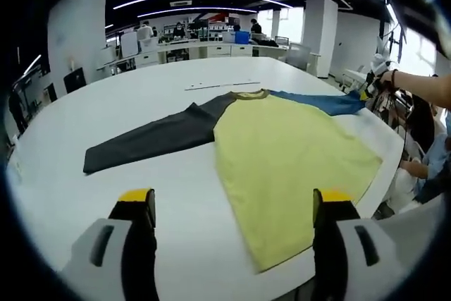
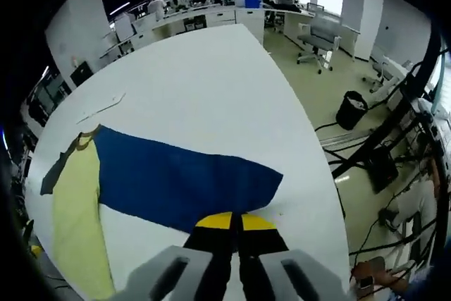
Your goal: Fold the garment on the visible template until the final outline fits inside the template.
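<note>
We have the shirt spread flat on the white desk, its yellow body reaching toward the desk's near edge, the dark grey sleeve stretched out to one side and the blue sleeve to the other, running toward the desk's far edge. Our left tongs hang wide apart above the desk, holding nothing, just short of the yellow hem. Our right tongs are closed together at the lower edge of the blue sleeve near its cuff; we cannot tell for sure whether cloth is pinched between them. We judge the step in hand to be folding the blue sleeve in over the body. To do it well, we should lift only slightly, carry the cuff straight across the yellow, lay it flat without dragging the body, and keep the whole shirt on the desk.
</note>
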The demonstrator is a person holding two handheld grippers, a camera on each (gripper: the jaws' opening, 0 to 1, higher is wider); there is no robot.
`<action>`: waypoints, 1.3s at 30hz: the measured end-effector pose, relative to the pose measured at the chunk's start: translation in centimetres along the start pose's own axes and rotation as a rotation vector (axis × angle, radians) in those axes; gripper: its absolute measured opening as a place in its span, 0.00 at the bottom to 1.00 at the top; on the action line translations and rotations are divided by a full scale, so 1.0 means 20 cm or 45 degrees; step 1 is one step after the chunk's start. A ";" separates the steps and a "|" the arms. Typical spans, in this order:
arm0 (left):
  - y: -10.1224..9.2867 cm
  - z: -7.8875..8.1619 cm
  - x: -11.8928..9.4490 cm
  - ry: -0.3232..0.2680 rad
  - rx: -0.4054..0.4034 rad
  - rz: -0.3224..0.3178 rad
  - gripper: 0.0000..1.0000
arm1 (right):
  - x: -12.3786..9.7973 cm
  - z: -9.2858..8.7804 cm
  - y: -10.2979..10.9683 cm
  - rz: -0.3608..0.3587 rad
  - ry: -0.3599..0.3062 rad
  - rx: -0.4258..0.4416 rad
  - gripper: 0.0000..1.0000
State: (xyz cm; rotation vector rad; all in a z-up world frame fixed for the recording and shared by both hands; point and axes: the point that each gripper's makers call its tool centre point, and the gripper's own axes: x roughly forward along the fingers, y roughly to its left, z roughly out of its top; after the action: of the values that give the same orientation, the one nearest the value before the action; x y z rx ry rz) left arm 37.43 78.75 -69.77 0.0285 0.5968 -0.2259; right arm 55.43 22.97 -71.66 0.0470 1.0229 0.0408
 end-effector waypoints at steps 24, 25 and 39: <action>-0.02 0.01 0.01 0.011 0.007 -0.010 0.89 | 0.15 -0.11 -0.04 -0.030 0.026 0.145 0.25; -0.02 0.01 0.01 0.012 0.006 -0.008 0.89 | 0.15 -0.12 -0.04 -0.033 0.032 0.140 0.23; 0.00 0.00 -0.03 0.024 0.014 0.005 0.87 | 0.09 -0.09 0.01 0.001 -0.006 0.157 0.00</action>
State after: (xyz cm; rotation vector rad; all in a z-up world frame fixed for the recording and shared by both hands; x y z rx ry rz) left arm 36.99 78.79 -69.46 0.0425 0.6141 -0.2249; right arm 54.80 23.31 -74.25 0.1595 1.0197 -0.0214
